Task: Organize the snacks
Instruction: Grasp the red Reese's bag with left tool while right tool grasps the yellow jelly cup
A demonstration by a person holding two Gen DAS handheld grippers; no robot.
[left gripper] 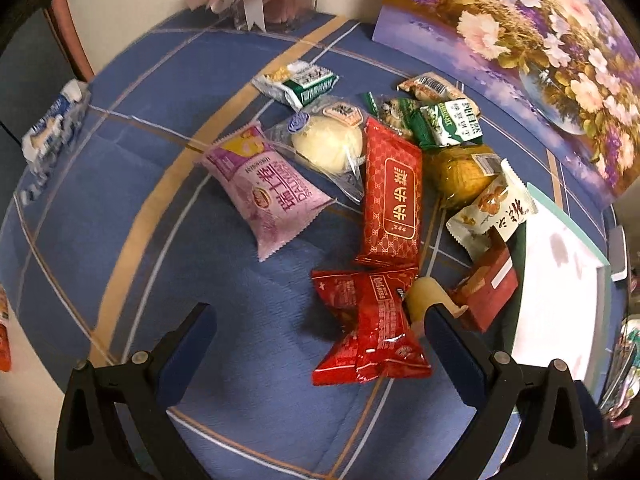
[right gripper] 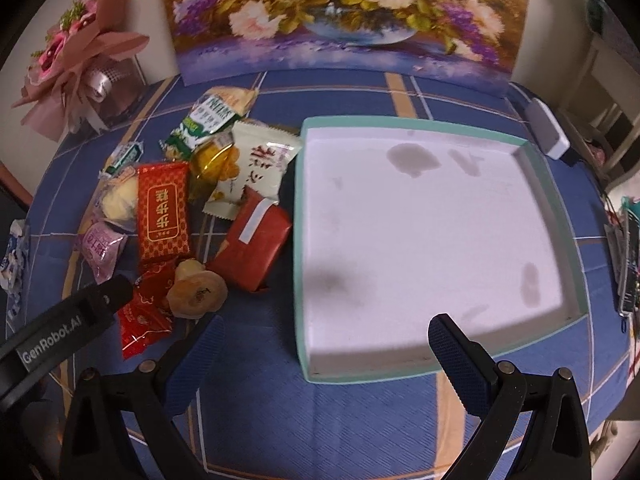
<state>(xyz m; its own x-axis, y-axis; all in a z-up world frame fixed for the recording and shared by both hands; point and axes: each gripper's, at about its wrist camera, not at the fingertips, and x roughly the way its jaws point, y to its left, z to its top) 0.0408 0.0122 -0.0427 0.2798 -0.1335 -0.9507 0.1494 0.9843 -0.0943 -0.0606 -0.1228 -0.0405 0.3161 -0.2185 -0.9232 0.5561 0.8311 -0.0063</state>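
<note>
A heap of wrapped snacks lies on the blue tablecloth [left gripper: 100,208]: a pink packet [left gripper: 266,184], a long red packet [left gripper: 390,192], a crumpled red packet [left gripper: 370,332], a pale round bun [left gripper: 326,144], green-and-white packets [left gripper: 452,122] and a red box [right gripper: 252,248]. My left gripper [left gripper: 320,332] hangs open just above the crumpled red packet, holding nothing. To the right, a white tray with a teal rim [right gripper: 300,208] stands empty. My right gripper [right gripper: 326,344] is open over the tray's near left corner. The left gripper's black body [right gripper: 68,324] shows beside a round pastry [right gripper: 196,292].
A flower painting [right gripper: 340,16] leans against the wall behind the tray. A pink bouquet [right gripper: 76,56] stands at the back left. A blue-and-white pack [left gripper: 52,128] lies at the far left table edge. A white device [right gripper: 546,128] and cables sit right of the tray.
</note>
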